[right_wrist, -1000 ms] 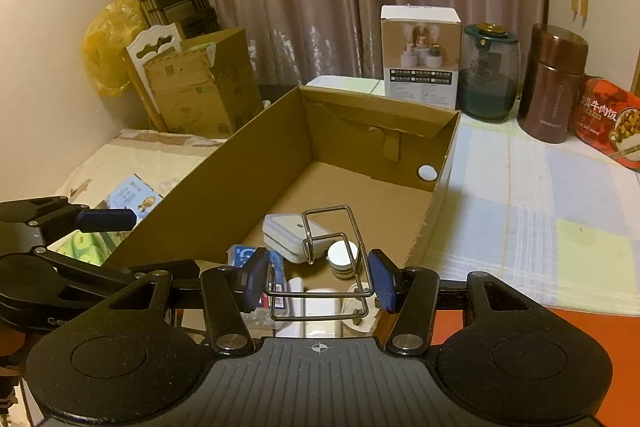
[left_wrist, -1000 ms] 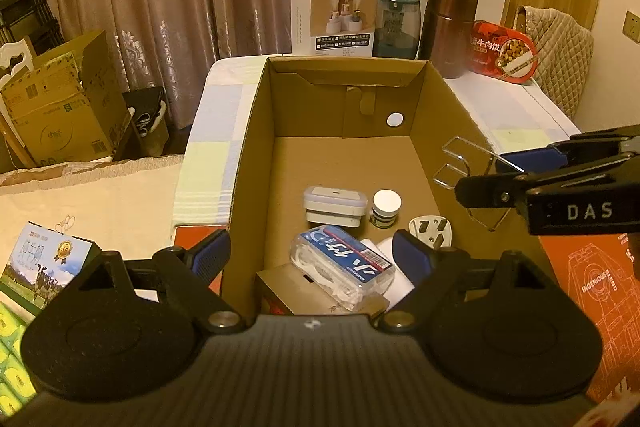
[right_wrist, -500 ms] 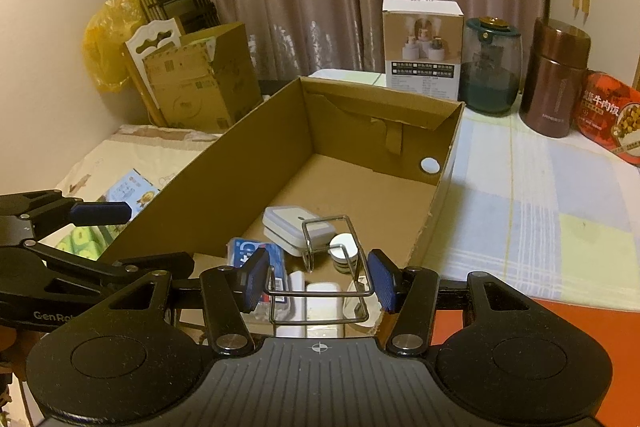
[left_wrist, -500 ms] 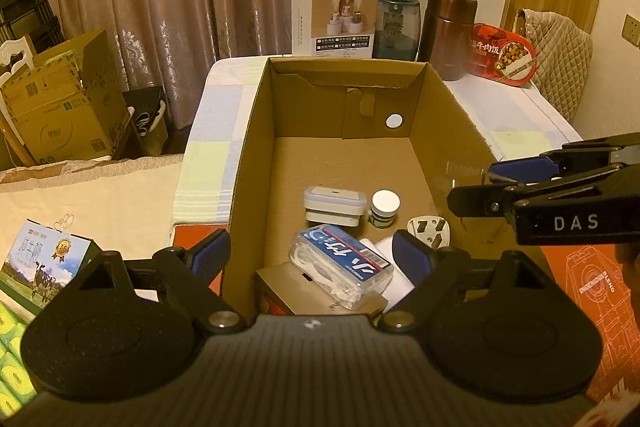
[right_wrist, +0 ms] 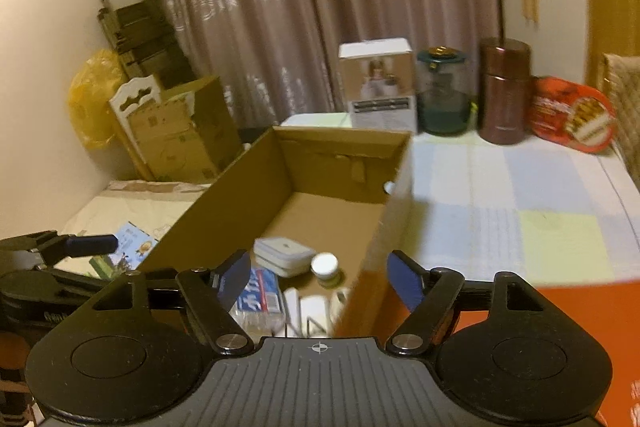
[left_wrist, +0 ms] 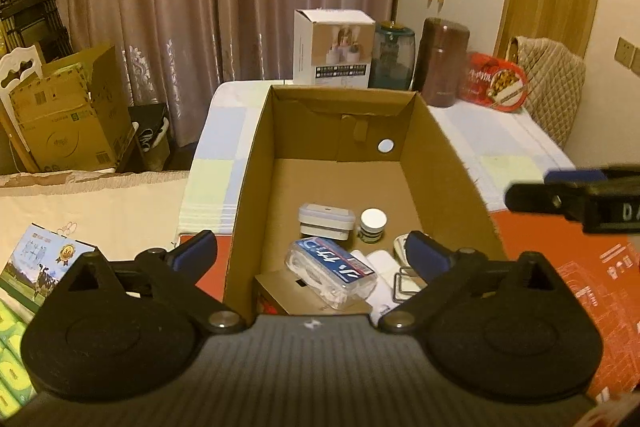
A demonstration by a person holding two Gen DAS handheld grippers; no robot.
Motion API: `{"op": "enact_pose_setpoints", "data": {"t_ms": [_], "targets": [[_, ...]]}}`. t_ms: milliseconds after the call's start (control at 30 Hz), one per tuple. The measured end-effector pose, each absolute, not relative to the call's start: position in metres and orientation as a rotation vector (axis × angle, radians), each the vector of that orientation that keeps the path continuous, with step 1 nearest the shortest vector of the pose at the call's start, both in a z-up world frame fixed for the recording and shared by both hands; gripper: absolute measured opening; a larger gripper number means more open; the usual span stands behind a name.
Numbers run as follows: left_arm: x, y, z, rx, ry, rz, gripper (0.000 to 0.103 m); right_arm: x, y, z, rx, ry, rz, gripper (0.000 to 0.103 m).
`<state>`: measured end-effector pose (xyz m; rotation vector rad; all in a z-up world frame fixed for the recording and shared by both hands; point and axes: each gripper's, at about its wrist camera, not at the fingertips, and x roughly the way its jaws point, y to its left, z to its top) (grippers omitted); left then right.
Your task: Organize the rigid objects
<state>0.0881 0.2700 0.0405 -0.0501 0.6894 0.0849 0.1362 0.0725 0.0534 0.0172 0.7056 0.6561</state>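
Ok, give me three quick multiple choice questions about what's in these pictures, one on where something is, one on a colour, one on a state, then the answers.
1. Where does the wire rack lie?
A. inside the cardboard box
B. on the checked cloth
C. between the right gripper's pads

2. What colour is the lid of the small jar?
A. red
B. white
C. green

3. How is the right gripper?
A. shut on the jar
B. shut on the rack
C. open and holding nothing

Answers:
1 A, the rack rests among the items at the box's near end.
2 B, its round top shows white.
3 C, its jaws have just been opening and nothing sits between the pads.
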Motion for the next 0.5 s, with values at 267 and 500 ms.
{"op": "enact_pose_setpoints", "data": {"t_ms": [267, 500], "targets": [[0.055, 0.260, 0.054, -0.065, 0.699, 0.107, 0.101, 0.106, 0.049, 0.058, 0.004, 0.772, 0.600, 0.078], [0.026, 0.249, 0.062, -0.098, 0.724, 0.126, 0.101, 0.080, 0.039, 0.058, -0.013, 0.809, 0.598, 0.080]]}}
